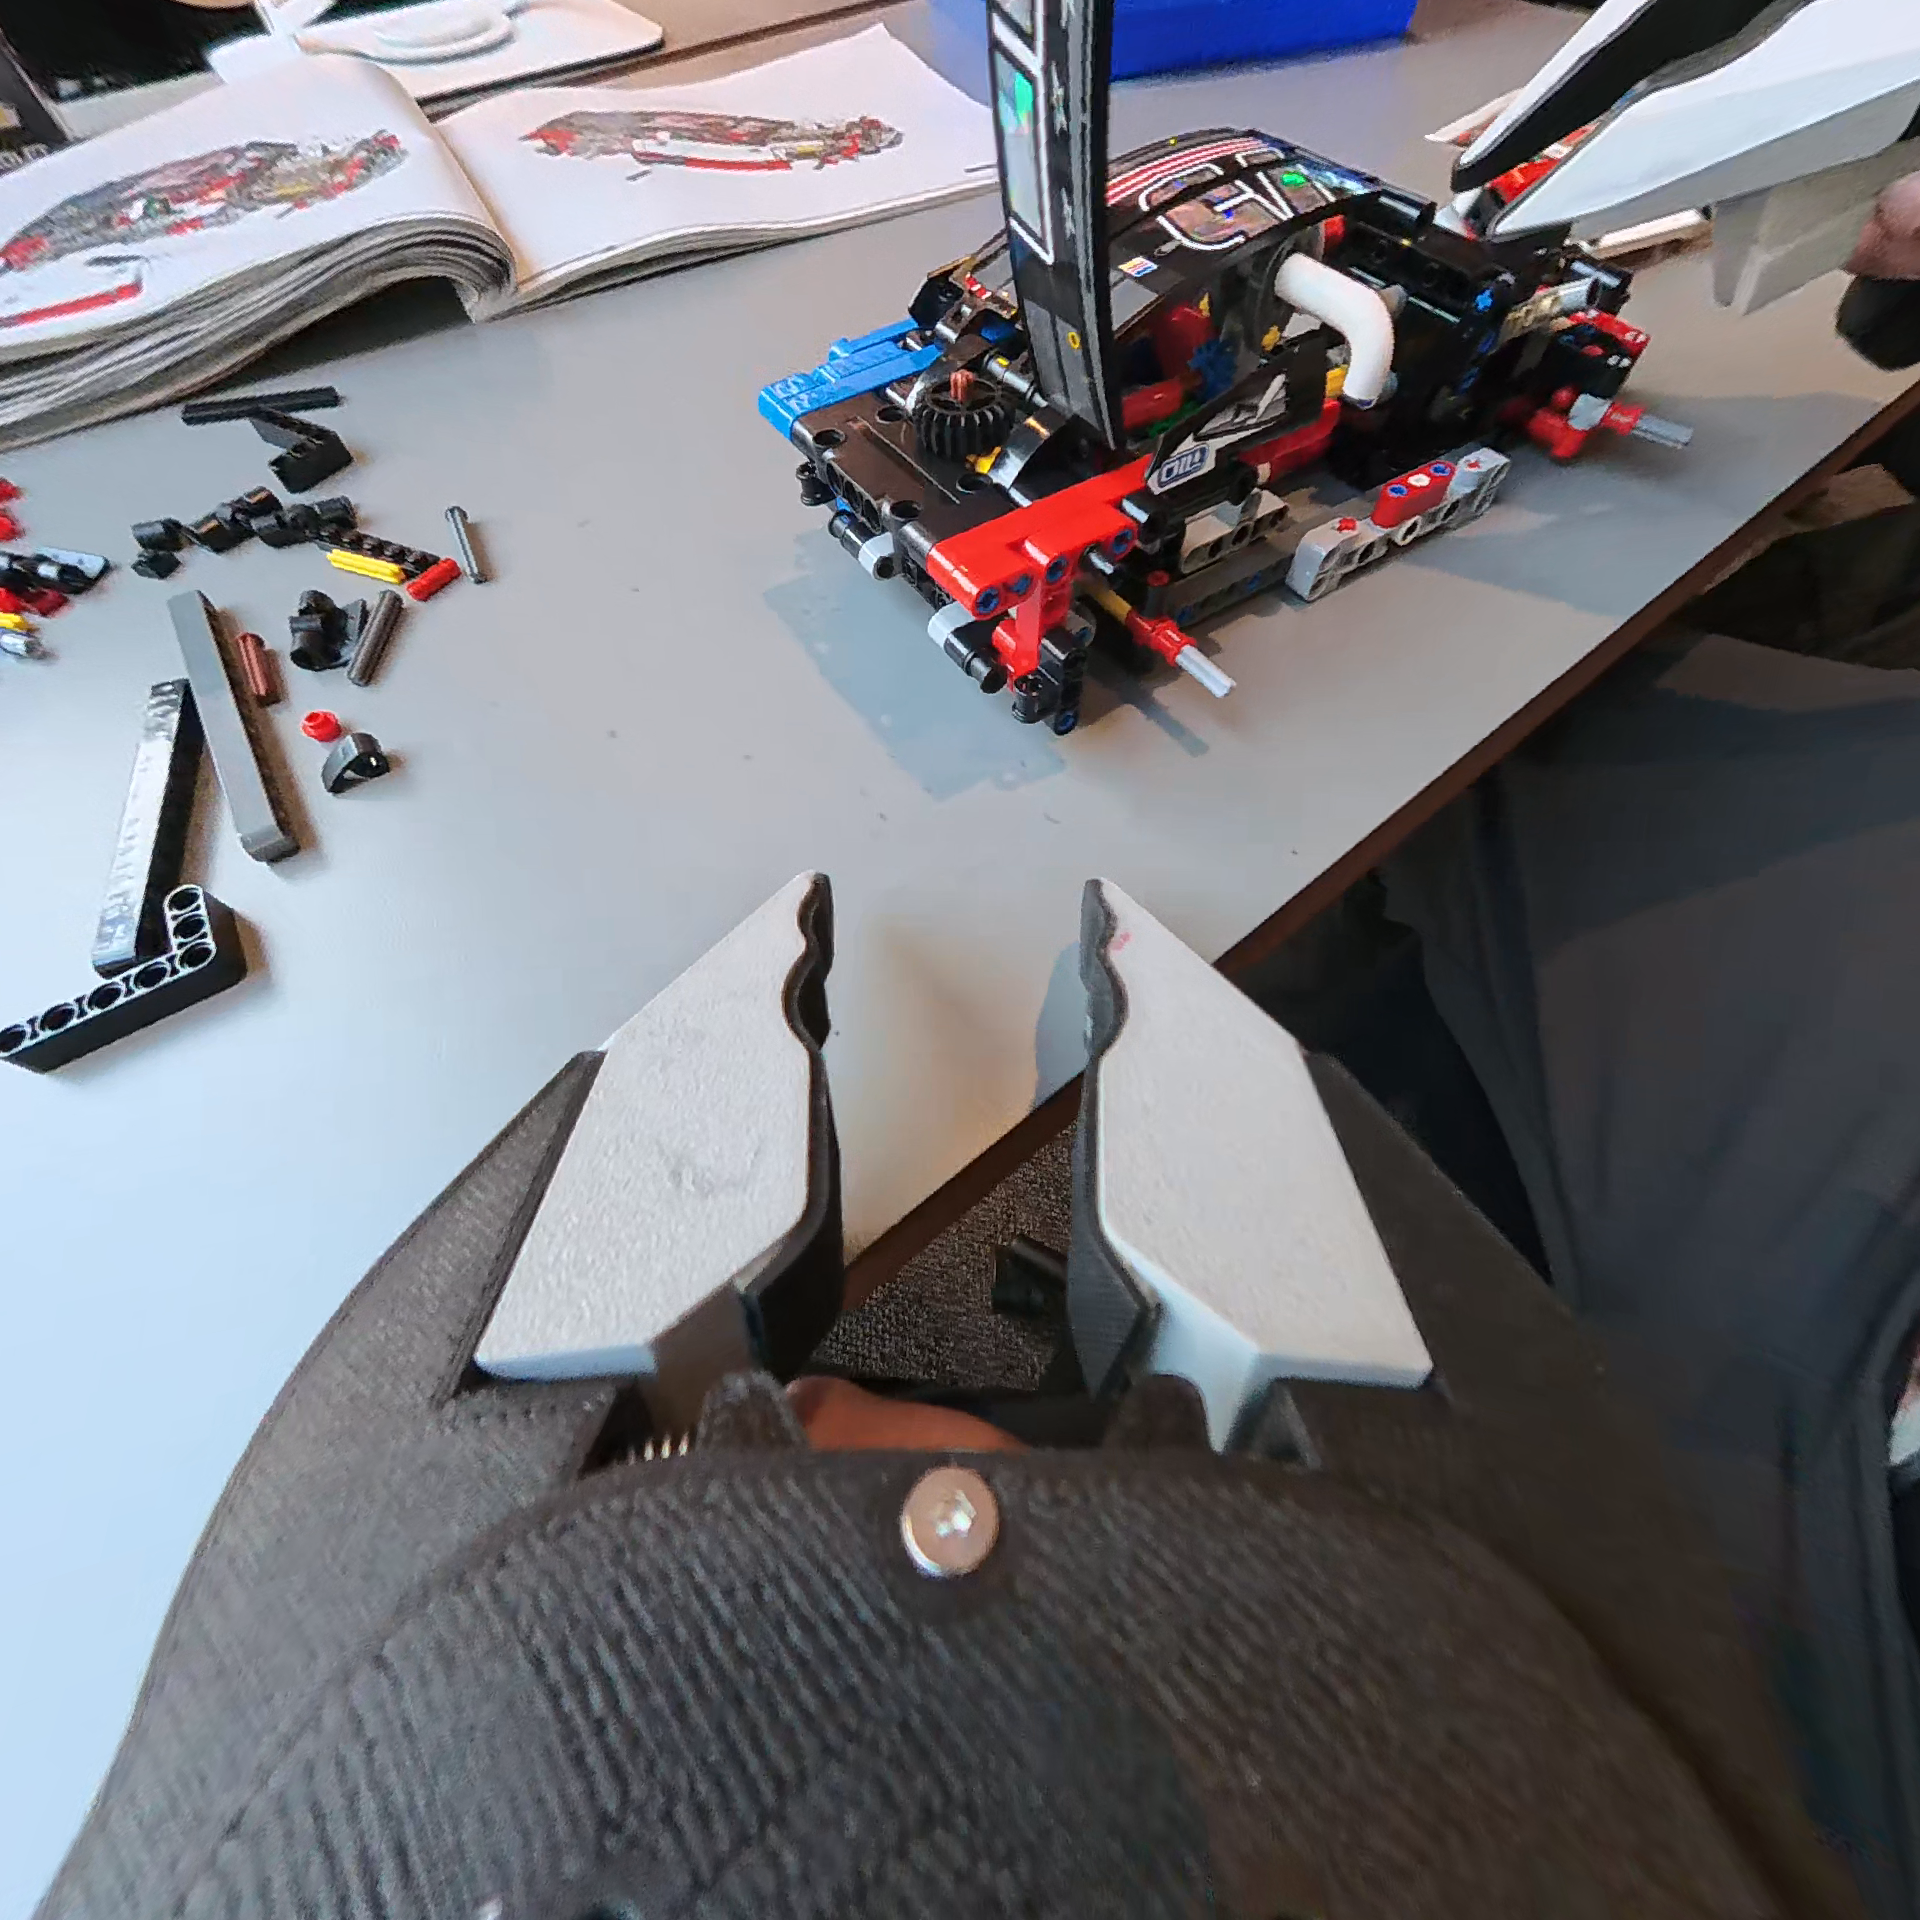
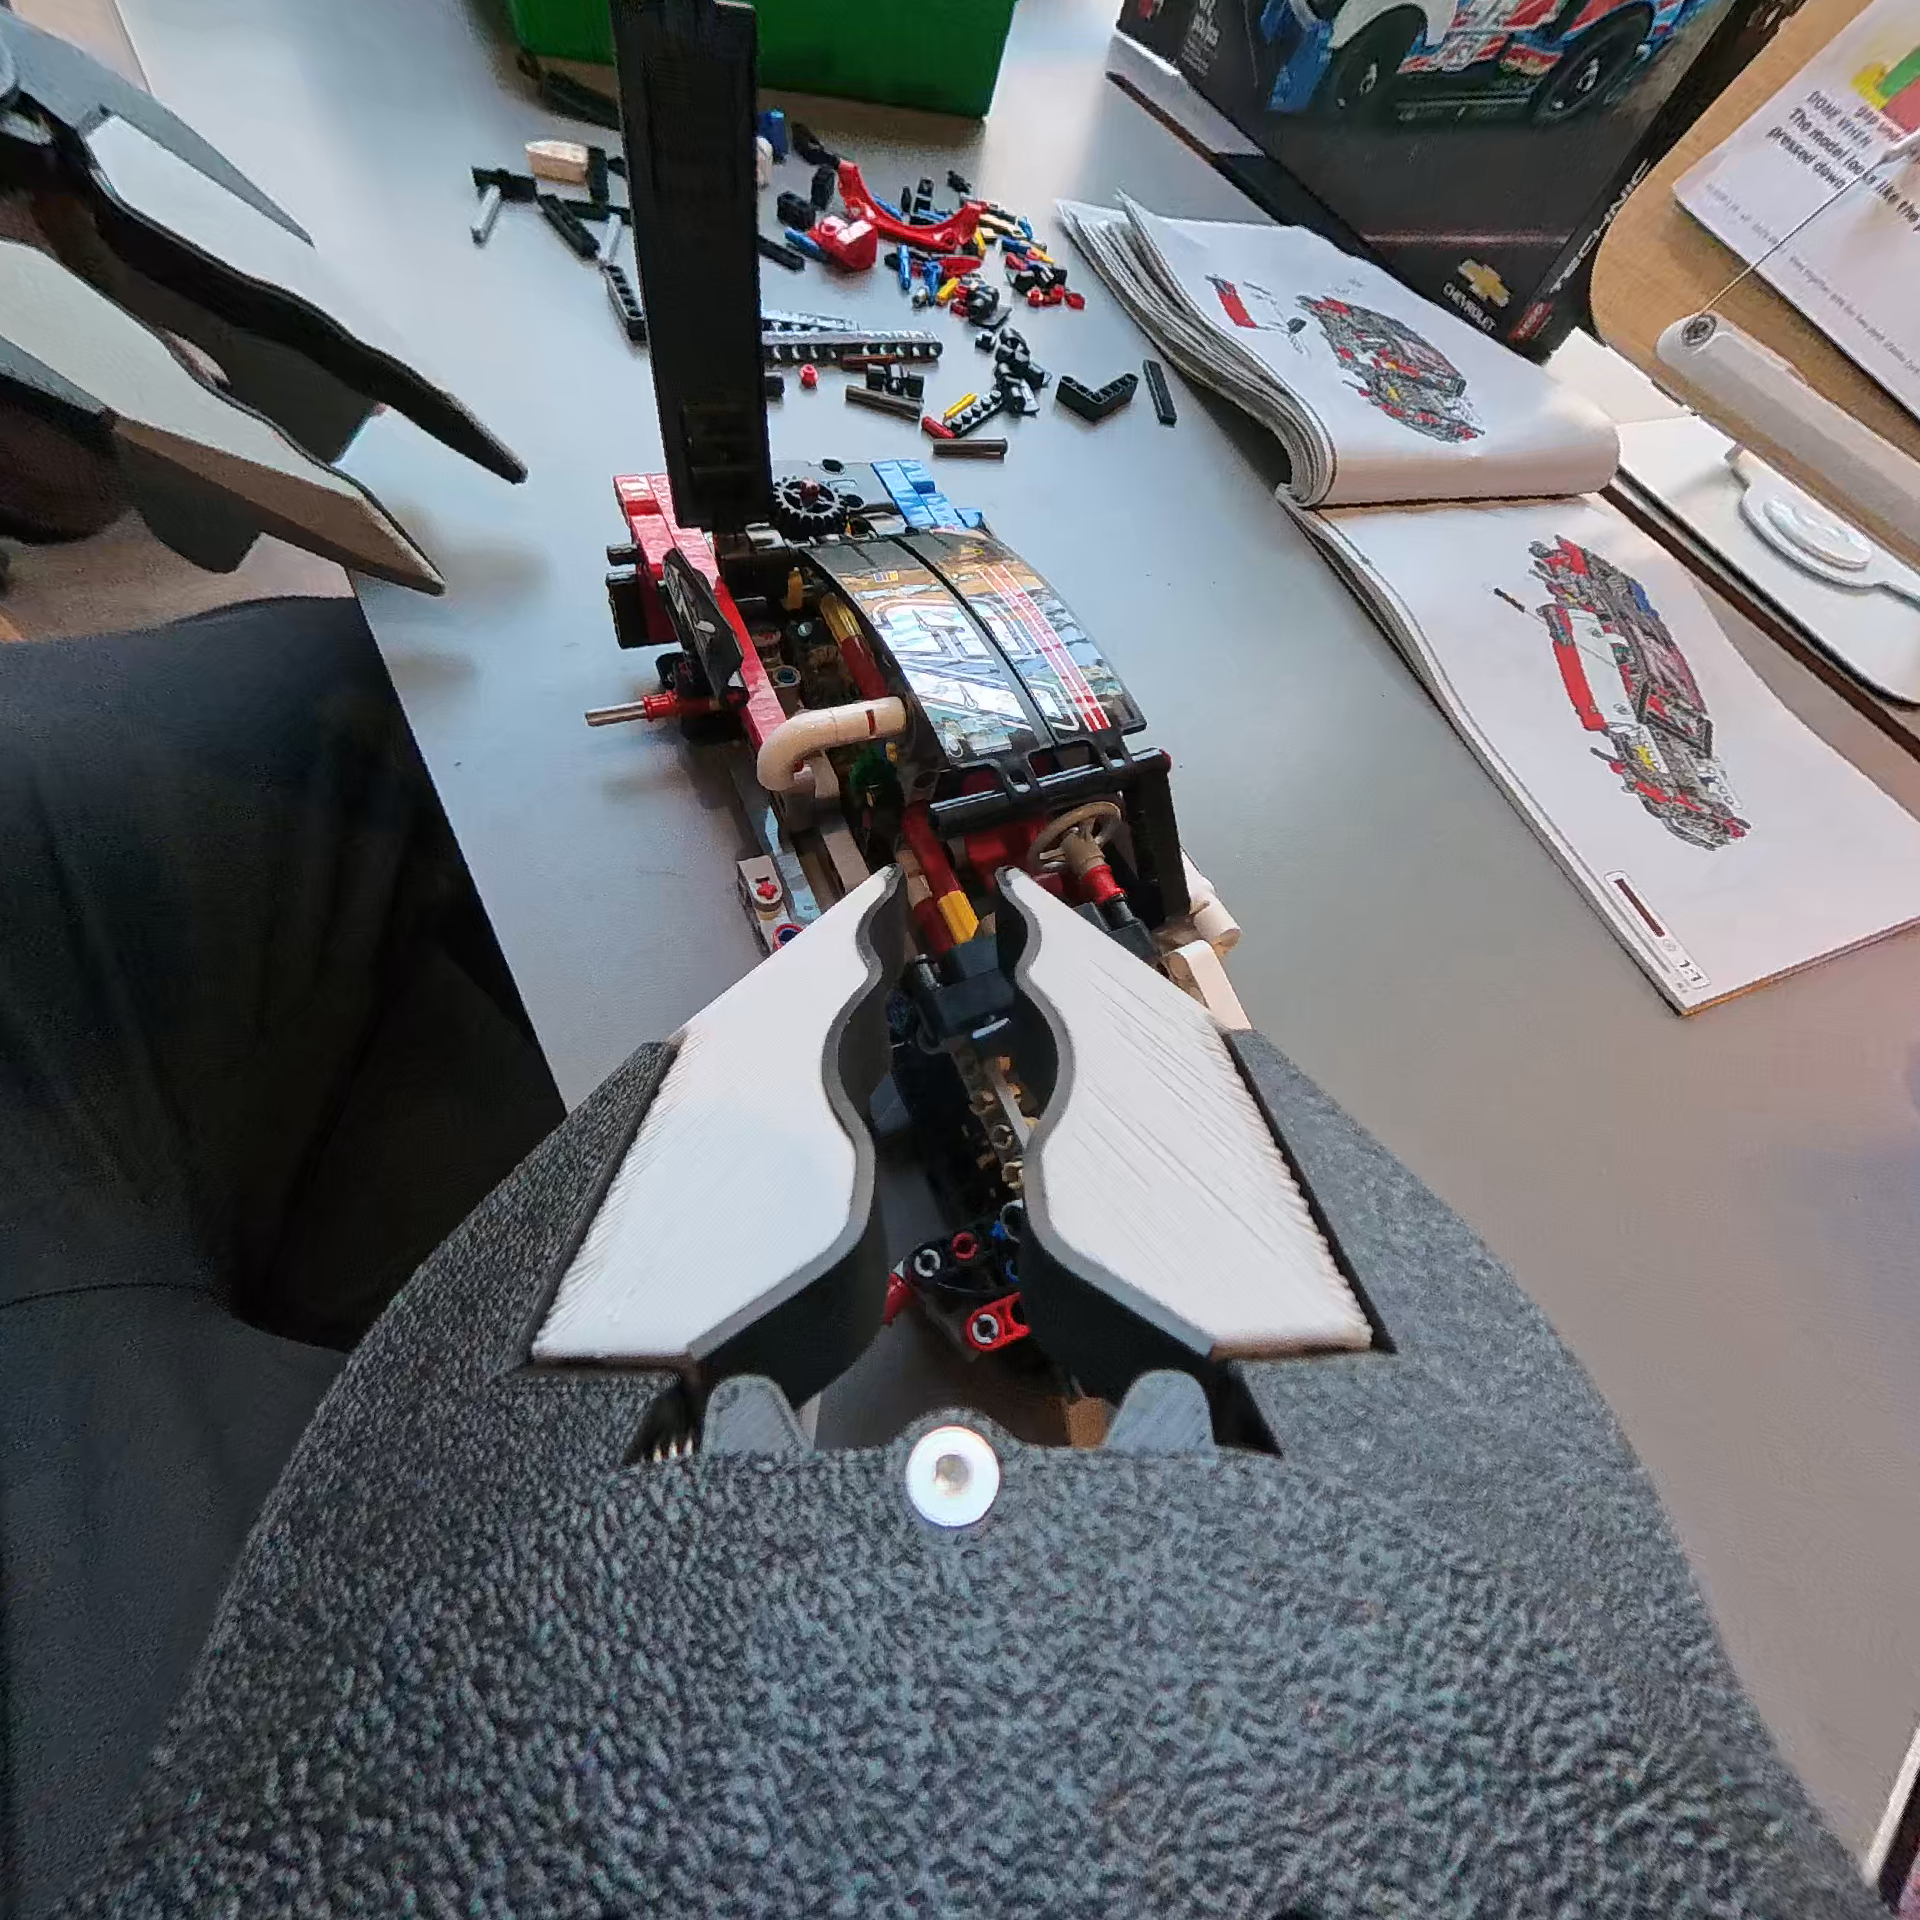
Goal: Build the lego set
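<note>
Sitting on the grey counter (image 1: 623,831), the lego car (image 1: 1195,436) is far ahead of the left gripper (image 1: 956,894), whose fingers are apart and hold nothing. The right gripper (image 2: 948,878) has its fingers a little apart around the car's end; I cannot tell if they pinch it.

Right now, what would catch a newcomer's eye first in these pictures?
The half-built lego car near the table's edge, a tall black panel standing upright from it. The right tongs reach over its near end. Loose pieces and an open instruction booklet lie beyond.
</note>
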Demonstrator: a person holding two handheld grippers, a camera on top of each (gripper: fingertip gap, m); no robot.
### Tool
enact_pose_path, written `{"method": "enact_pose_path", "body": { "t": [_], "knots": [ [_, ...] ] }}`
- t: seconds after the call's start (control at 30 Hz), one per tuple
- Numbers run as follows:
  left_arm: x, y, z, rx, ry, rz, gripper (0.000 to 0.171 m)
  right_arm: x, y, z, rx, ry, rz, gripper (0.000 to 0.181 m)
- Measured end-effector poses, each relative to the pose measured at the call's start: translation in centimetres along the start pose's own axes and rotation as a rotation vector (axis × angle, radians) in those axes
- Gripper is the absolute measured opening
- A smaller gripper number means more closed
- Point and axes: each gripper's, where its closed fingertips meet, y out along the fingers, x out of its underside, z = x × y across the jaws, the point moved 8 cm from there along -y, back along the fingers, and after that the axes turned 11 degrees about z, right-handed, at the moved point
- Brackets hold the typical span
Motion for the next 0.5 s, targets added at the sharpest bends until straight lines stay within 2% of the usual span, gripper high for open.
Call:
{"method": "enact_pose_path", "body": {
  "t": [0.23,0.33,0.43,0.5],
  "knots": [
    [-0.4,0.0,0.0,-0.011,-0.002,0.046,0.045,-0.2,-0.1,0.2,0.008,-0.025,-0.002,0.012],
    [-0.9,-0.1,0.0,-0.059,0.025,0.084,0.045,-0.1,-0.1,0.2,-0.004,-0.004,0.002,0.012],
    [-3.4,-1.1,0.6,-0.159,0.115,0.190,0.043,0.2,-0.1,0.4,-0.002,0.009,-0.005,0.012],
    [-5.7,-1.5,2.5,-0.166,0.180,0.269,0.037,-0.1,-0.2,0.3,-0.016,0.000,0.019,0.007]
  ]
}}
